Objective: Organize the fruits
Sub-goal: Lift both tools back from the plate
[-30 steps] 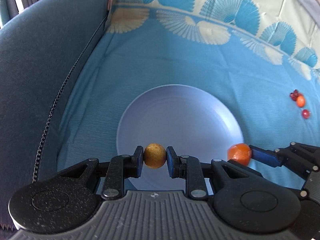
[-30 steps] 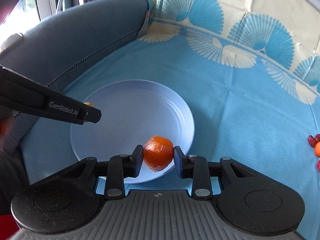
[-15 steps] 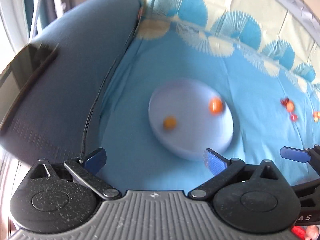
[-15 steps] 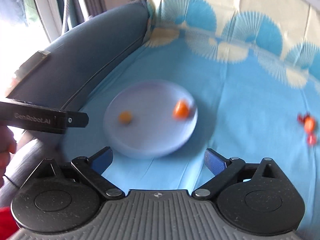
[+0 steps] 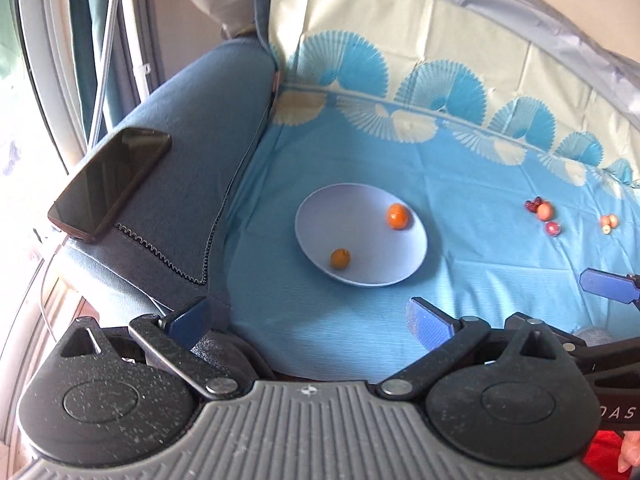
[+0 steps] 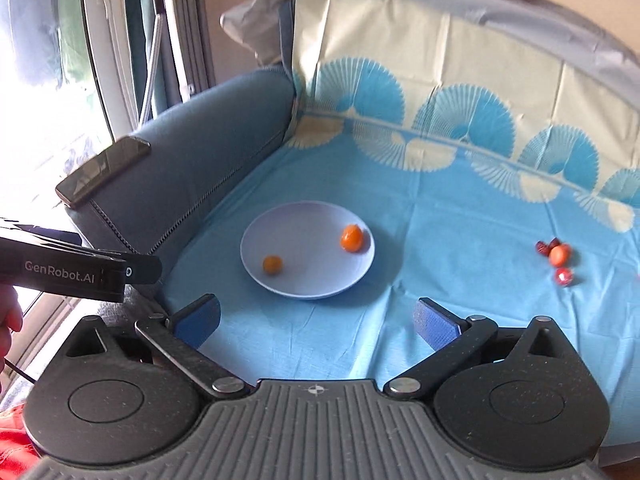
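Note:
A pale blue plate (image 5: 400, 268) (image 6: 320, 284) lies on the blue cloth. In it sit a small yellow-orange fruit (image 5: 340, 258) (image 6: 273, 265) and a larger orange fruit (image 5: 398, 216) (image 6: 351, 238). My left gripper (image 5: 308, 320) is open and empty, held back from the plate's near side. My right gripper (image 6: 316, 320) is open and empty too, also short of the plate. Small red and orange fruits (image 5: 543, 213) (image 6: 558, 256) lie on the cloth to the right.
A dark phone (image 5: 110, 182) (image 6: 102, 170) rests on the sofa's blue armrest at the left. More small fruits (image 5: 609, 222) lie at the far right. The patterned cloth runs up the sofa back. A window is at the far left.
Both grippers let go of their fruits, which now lie in the plate. Both opened wide and pulled back and up from the plate.

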`<action>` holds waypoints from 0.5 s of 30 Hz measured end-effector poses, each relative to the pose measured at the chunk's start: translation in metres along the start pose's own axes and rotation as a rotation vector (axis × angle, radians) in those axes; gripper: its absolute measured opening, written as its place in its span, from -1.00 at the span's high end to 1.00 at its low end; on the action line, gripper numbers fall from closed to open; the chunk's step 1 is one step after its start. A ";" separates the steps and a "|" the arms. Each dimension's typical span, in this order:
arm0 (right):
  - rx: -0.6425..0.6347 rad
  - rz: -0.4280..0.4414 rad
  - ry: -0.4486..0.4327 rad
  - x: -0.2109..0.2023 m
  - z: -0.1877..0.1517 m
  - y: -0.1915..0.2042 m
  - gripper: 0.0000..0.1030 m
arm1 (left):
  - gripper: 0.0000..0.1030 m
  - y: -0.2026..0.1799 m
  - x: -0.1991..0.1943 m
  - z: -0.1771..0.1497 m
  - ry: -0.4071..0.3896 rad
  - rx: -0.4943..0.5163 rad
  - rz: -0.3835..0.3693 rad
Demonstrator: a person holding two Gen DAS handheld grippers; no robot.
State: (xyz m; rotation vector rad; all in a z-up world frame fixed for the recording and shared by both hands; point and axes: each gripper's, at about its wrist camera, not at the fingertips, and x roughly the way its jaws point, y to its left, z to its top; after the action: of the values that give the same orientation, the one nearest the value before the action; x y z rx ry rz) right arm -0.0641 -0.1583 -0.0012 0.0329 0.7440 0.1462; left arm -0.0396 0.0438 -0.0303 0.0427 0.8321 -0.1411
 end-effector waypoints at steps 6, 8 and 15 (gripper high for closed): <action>-0.017 -0.005 -0.048 -0.027 -0.005 0.004 -0.98 | -0.99 -0.013 -0.026 -0.003 -0.057 0.021 0.003; -0.033 -0.001 -0.053 -0.033 -0.007 0.006 -0.98 | -0.99 -0.014 -0.034 -0.004 -0.070 0.016 0.004; -0.053 0.005 -0.055 -0.039 -0.009 0.012 -0.99 | -0.99 -0.013 -0.045 -0.005 -0.075 0.005 -0.002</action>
State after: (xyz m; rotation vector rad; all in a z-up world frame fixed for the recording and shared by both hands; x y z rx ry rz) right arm -0.0997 -0.1527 0.0196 -0.0116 0.6854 0.1686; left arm -0.0753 0.0362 -0.0005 0.0409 0.7573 -0.1459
